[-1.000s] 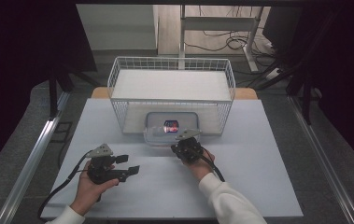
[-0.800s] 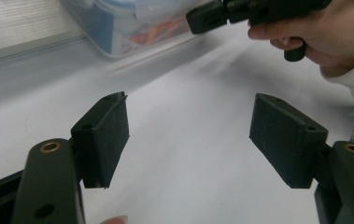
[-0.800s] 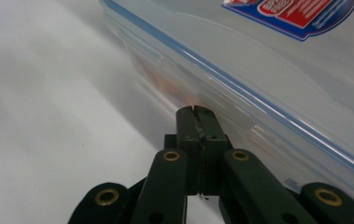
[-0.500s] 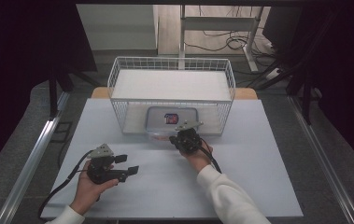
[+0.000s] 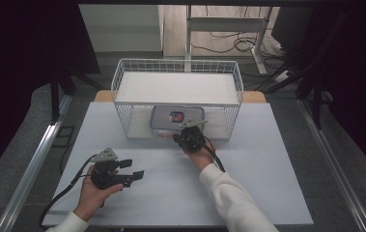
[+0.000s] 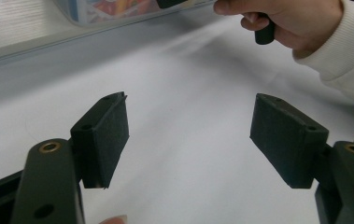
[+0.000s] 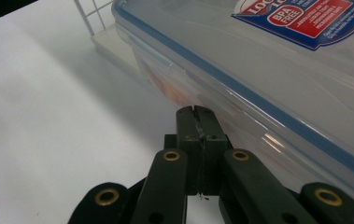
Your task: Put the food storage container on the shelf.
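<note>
- "BPA FREE" is read on a red-and-blue label on the lid of a clear box with a blue seal line; larger letters above it are cut off, looking like "LOC", not fully legible.
- In the high view the box is seen at the front wall of a white wire basket; whether it rests on the desk or is lifted cannot be told.
- The basket is placed at the far middle of the white desk.
- The right gripper is held just in front of the basket, pointed at the box's near edge, wrist straight, white sleeve angled in from bottom right.
- In the right gripper view its fingers are pressed together, tips at the box's side wall below the lid rim; what is pinched, if anything, cannot be told.
- The left gripper is held low over the desk at front left, well apart from the box, pointed right.
- Its fingers are spread wide, nothing between them.
- The other hand is seen at top right of the left gripper view.
</note>
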Demonstrator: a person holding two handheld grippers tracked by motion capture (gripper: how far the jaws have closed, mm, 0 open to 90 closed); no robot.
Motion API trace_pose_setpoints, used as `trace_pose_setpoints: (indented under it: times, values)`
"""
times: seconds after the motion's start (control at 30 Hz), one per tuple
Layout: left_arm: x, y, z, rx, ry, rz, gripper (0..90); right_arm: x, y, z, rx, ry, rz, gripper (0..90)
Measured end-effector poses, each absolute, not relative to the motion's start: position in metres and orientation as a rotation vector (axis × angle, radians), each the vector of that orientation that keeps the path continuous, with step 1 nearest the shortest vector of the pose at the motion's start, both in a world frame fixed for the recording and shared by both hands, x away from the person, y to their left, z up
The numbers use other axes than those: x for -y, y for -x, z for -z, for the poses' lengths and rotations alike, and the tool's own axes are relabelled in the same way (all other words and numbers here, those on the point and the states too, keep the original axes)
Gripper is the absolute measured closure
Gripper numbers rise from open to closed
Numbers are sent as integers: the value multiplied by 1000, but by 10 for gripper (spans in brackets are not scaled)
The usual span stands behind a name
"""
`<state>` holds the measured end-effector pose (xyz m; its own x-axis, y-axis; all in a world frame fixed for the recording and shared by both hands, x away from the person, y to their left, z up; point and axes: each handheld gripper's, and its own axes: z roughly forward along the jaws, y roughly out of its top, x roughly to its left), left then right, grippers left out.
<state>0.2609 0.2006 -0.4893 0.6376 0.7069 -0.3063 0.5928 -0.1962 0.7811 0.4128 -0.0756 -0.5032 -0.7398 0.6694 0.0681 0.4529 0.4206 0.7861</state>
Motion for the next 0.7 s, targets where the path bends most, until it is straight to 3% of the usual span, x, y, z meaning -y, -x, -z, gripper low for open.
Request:
trace_pose_setpoints:
  times: [0.53, 0.7]
  values:
    - [-203, -261, 488, -1027, -1884, -151, 277, 82, -430, 502, -2344, -1090, -1200, 889]
    - [-203, -260, 488, -1022, -1883, -157, 276, 88, -414, 493, -2414, -1044, -1227, 889]
